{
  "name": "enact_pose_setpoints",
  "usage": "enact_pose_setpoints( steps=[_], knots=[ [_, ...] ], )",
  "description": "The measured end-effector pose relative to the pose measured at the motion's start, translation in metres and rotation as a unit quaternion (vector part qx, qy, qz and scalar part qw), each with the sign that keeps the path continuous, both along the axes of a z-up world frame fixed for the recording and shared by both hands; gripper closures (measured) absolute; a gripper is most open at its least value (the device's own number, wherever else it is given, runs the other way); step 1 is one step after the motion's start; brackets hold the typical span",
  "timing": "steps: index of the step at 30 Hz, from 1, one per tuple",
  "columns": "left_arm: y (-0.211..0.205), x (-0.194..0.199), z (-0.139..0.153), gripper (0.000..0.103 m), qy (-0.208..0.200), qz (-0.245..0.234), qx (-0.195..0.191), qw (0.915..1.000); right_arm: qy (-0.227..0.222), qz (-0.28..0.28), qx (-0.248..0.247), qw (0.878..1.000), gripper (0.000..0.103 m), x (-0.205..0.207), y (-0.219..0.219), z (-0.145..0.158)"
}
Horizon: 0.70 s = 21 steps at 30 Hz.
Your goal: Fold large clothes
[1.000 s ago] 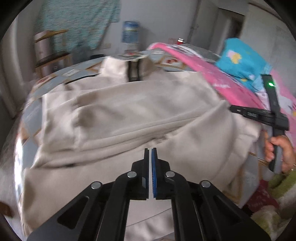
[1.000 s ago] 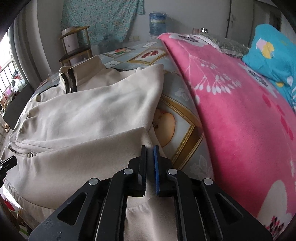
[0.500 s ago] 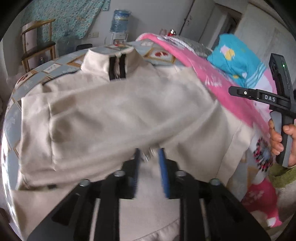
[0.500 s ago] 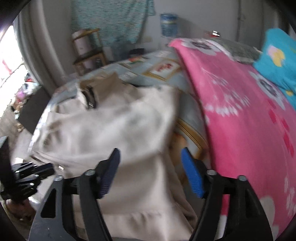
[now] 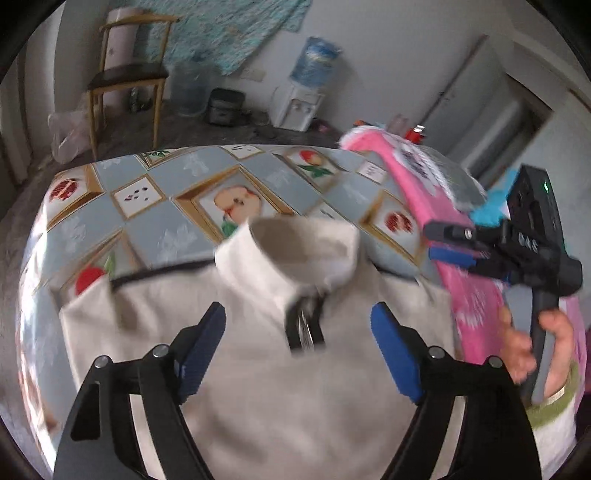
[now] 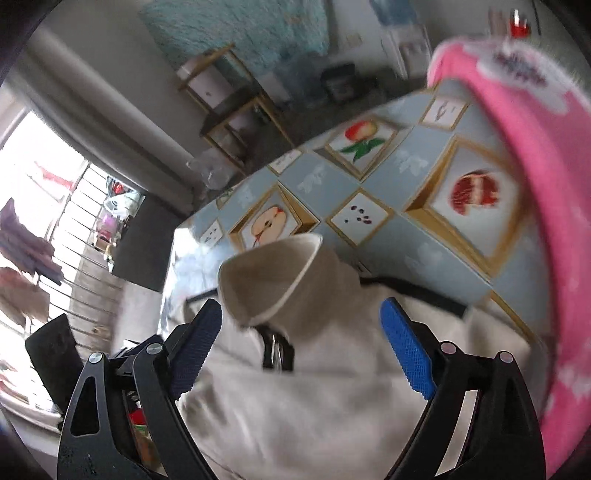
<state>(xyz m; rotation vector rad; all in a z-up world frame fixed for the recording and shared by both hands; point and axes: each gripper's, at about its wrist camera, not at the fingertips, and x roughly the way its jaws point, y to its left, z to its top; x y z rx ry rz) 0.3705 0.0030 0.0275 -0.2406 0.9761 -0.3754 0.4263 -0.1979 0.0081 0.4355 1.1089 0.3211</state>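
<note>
Both tongs (image 5: 297, 343) (image 6: 301, 347) — just opened, empty

Jacket (image 5: 295, 369) flat on bed sheet (image 5: 177, 206), collar (image 5: 303, 254) farthest; blanket (image 5: 469, 295) right; chair (image 5: 125, 77) behind bed.

A bedroom around a fruit-patterned bedspread (image 5: 177, 229)

Taking the bedspread as the landmark: a pink blanket (image 5: 469, 295) lies along its right side, touching it. Beyond its far edge, on the floor, stands a wooden chair (image 5: 125, 81) to the left, a white water dispenser (image 5: 299, 103) with a blue bottle to the right, and between them a dark box, perhaps a small appliance (image 5: 225, 107). A turquoise cloth (image 5: 229, 33) hangs on the wall behind.
</note>
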Motion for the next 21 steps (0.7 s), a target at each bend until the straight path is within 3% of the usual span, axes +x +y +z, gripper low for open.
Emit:
enact_pose_setpoints(
  steps=[4, 8, 9, 12, 13, 14, 16, 21],
  knots=[
    [-0.012, 0.055, -0.012, 0.024, 0.01, 0.027, 0.039, 0.9988, 0.056, 0.006, -0.015, 0.998, 0.026, 0.041, 0.009, -0.033],
    [-0.028, 0.094, -0.032, 0.026, 0.038, 0.028, 0.087, 0.9951, 0.087, 0.013, -0.022, 0.996, 0.045, 0.059, 0.012, -0.057],
    [-0.03, 0.1, -0.038, 0.03, 0.043, 0.029, 0.101, 0.9935, 0.089, 0.017, -0.019, 0.996, 0.053, 0.06, 0.014, -0.059],
    [-0.037, 0.108, -0.051, 0.063, 0.051, 0.02, 0.13, 0.99, 0.082, 0.028, -0.003, 0.996, 0.078, 0.057, 0.016, -0.059],
    [-0.038, 0.108, -0.052, 0.085, 0.051, 0.019, 0.132, 0.9897, 0.069, 0.032, -0.009, 0.997, 0.083, 0.051, 0.018, -0.055],
    [-0.037, 0.104, -0.051, 0.092, 0.046, 0.018, 0.132, 0.9901, 0.059, 0.037, -0.016, 0.997, 0.087, 0.049, 0.019, -0.051],
    [-0.035, 0.095, -0.042, 0.094, 0.026, 0.012, 0.115, 0.993, 0.031, 0.052, -0.036, 0.998, 0.089, 0.036, 0.022, -0.039],
    [-0.033, 0.044, -0.009, 0.094, -0.045, -0.024, 0.117, 0.9918, -0.023, 0.092, -0.091, 0.991, 0.089, -0.005, 0.028, -0.014]
  ],
)
